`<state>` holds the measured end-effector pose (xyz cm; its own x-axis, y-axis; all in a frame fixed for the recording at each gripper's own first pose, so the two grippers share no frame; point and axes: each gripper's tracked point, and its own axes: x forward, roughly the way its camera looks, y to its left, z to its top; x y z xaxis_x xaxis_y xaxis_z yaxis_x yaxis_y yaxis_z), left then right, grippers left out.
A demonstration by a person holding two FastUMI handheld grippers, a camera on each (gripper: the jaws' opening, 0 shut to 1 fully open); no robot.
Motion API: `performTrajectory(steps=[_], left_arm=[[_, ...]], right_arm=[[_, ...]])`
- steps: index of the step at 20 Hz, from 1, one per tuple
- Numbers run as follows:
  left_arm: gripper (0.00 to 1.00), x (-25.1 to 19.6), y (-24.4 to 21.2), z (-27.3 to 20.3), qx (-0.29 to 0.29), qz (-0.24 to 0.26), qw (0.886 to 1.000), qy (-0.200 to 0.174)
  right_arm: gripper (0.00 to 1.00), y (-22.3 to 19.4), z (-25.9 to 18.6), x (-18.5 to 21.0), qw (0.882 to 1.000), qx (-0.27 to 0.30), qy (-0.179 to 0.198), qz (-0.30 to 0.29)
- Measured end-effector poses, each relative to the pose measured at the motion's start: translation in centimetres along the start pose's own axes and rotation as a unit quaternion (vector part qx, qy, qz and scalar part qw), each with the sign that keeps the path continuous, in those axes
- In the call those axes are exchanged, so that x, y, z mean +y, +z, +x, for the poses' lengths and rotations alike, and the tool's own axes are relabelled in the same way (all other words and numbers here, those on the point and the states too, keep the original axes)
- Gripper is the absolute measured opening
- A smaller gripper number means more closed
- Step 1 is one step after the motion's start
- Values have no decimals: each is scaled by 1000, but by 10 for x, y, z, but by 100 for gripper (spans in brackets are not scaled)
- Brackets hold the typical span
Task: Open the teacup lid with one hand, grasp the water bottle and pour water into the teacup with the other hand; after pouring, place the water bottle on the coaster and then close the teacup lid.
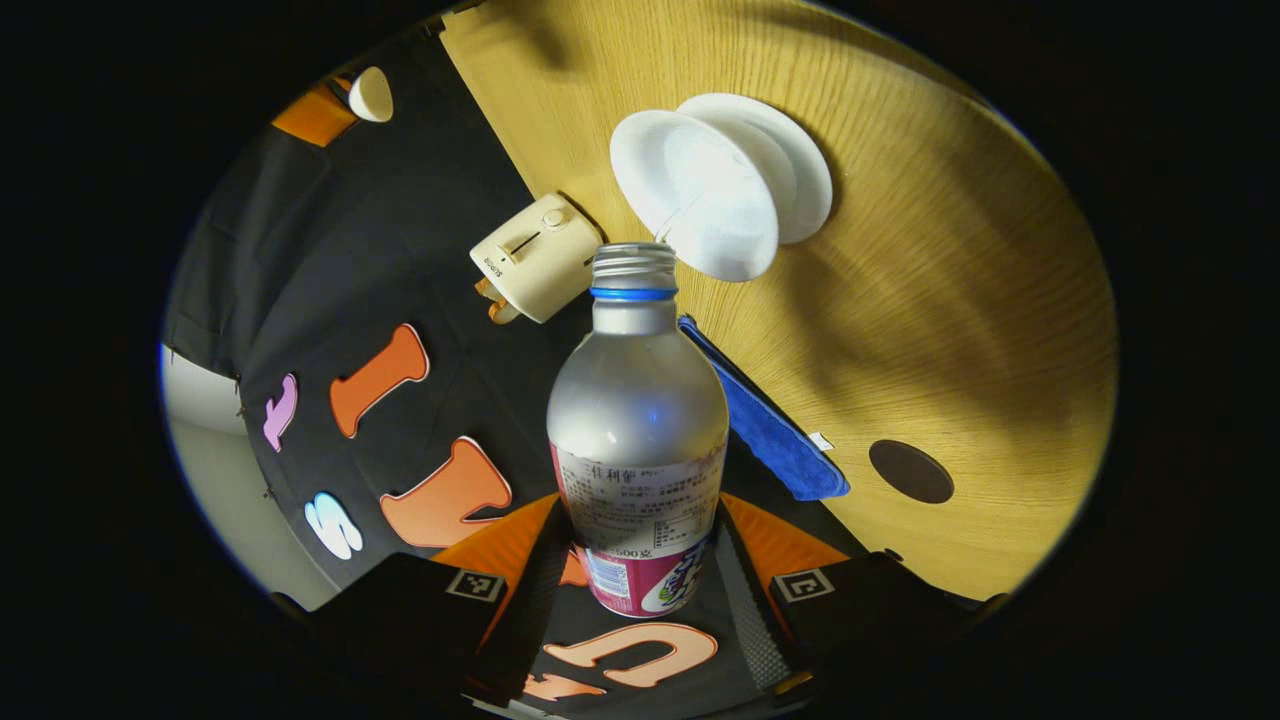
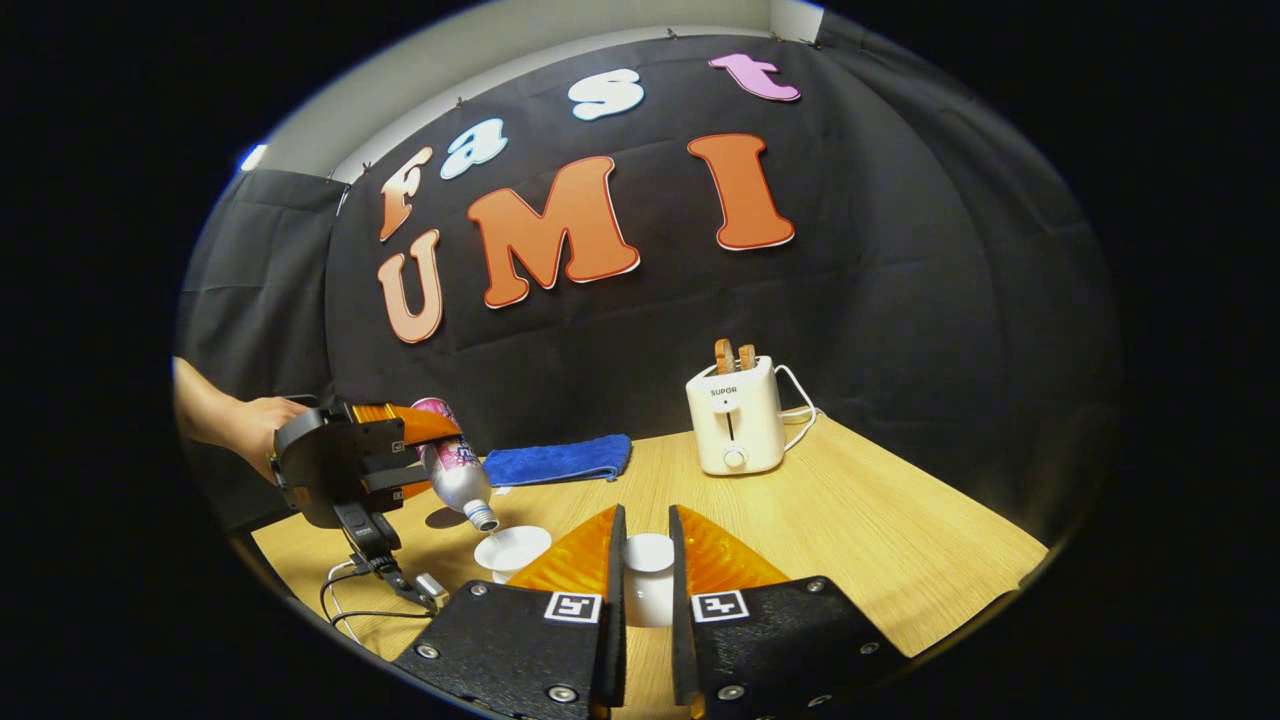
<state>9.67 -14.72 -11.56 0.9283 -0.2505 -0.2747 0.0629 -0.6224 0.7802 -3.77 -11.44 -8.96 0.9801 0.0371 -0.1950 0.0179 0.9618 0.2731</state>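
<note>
In the left gripper view, my left gripper (image 1: 640,525) is shut on a silver water bottle (image 1: 638,400) with a printed label and no cap. The bottle's mouth points at the white teacup (image 1: 695,195), which stands uncovered on its saucer (image 1: 805,160). In the right gripper view, a hand holds the left gripper (image 2: 400,450) and tips the bottle (image 2: 458,478) mouth-down over the teacup (image 2: 512,548). My right gripper (image 2: 645,520) is shut on the white teacup lid (image 2: 648,565), held off to the right of the cup. A dark round coaster (image 1: 910,470) lies on the wooden table; the same coaster (image 2: 440,518) lies just behind the bottle.
A cream toaster (image 2: 733,415) with bread in its slots stands at the back of the table (image 2: 880,530), and the toaster (image 1: 535,258) sits beside the cup in the left gripper view. A folded blue cloth (image 2: 557,462) lies behind the cup. A cable (image 2: 350,600) trails from the left gripper.
</note>
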Motion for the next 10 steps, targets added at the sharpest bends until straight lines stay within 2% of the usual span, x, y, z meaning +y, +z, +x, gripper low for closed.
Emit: performTrajectory(steps=[10], left_arm=[[83,26,-24,-8,16,-39,999,29]], right_arm=[[19,1,3,11,1000,2,5,-3]])
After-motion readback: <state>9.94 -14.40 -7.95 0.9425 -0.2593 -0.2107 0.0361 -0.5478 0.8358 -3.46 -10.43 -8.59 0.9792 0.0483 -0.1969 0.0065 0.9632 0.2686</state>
